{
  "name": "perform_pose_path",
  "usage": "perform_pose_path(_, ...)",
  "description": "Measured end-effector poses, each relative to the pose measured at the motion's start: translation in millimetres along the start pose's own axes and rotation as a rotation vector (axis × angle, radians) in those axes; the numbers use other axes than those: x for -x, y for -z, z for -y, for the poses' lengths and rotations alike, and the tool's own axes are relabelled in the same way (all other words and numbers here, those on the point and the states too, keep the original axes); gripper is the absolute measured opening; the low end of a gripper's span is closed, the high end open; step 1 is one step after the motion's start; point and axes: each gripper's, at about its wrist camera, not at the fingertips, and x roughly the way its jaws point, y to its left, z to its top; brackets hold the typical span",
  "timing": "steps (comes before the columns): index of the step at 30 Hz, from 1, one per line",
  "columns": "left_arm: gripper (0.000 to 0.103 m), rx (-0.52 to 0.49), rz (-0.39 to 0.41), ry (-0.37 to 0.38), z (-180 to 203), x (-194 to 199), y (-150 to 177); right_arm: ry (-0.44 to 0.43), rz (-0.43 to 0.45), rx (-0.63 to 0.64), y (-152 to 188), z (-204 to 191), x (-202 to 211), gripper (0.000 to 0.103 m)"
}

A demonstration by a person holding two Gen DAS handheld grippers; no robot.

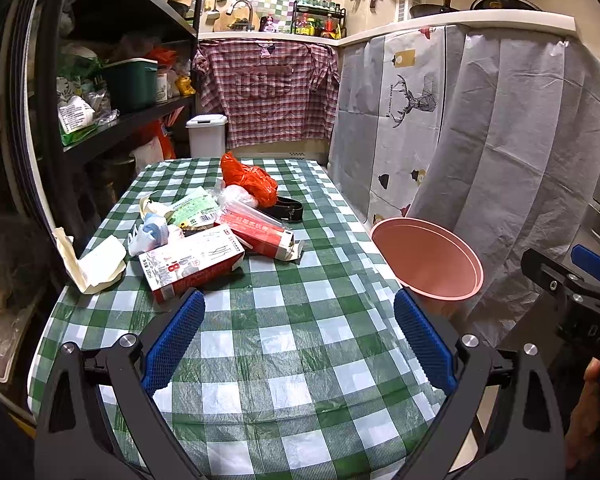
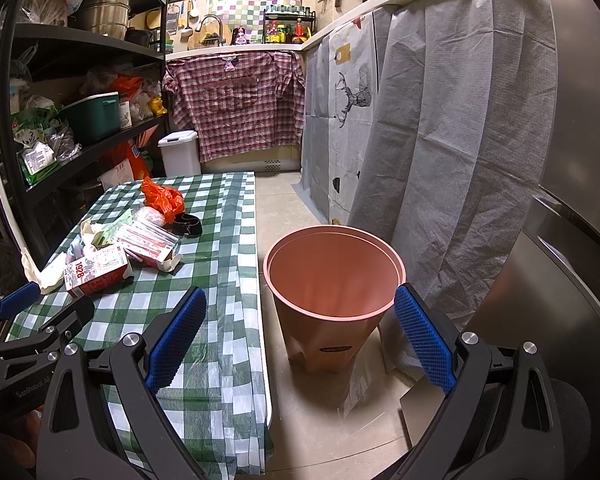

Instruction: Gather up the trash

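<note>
Nothing looks collected yet: the pink bin [image 2: 334,276], standing on the floor at centre frame in the right view, shows an empty interior. The trash pile — milk carton [image 1: 190,266], red box [image 1: 260,234], orange plastic bag [image 1: 250,178], crumpled wrappers [image 1: 156,232] — sits upper left on the checkered table [image 1: 284,360]. Left gripper [image 1: 298,320] and right gripper [image 2: 298,320] both hang spread apart, holding nothing.

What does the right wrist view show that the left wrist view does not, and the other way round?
Only the right wrist view shows the pink bin whole, standing on the floor beside the table.

Only the left wrist view shows the pans on the counter.

Both show the trash pile on the checked tablecloth, the orange bag, and open grippers, left and right.
</note>
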Motion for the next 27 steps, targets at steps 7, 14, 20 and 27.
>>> perform_pose_path(7, 0.092, -0.003, 0.001, 0.000, 2.8, 0.9, 0.0, 0.001, 0.005, 0.000, -0.6, 0.2, 0.6, 0.093)
perform_pose_path(14, 0.092, -0.004, 0.003, 0.003, 3.2, 2.0, -0.5, -0.003, 0.009, 0.004, 0.9, -2.1, 0.8, 0.093)
perform_pose_path(20, 0.092, 0.019, -0.002, -0.012, -5.7, 3.4, -0.5, -0.026, 0.018, -0.002, 1.6, -7.1, 3.1, 0.088)
perform_pose_path(27, 0.089, 0.019, 0.052, -0.100, -23.2, 8.2, -4.8, -0.108, 0.066, 0.039, -9.3, -25.3, 6.8, 0.054)
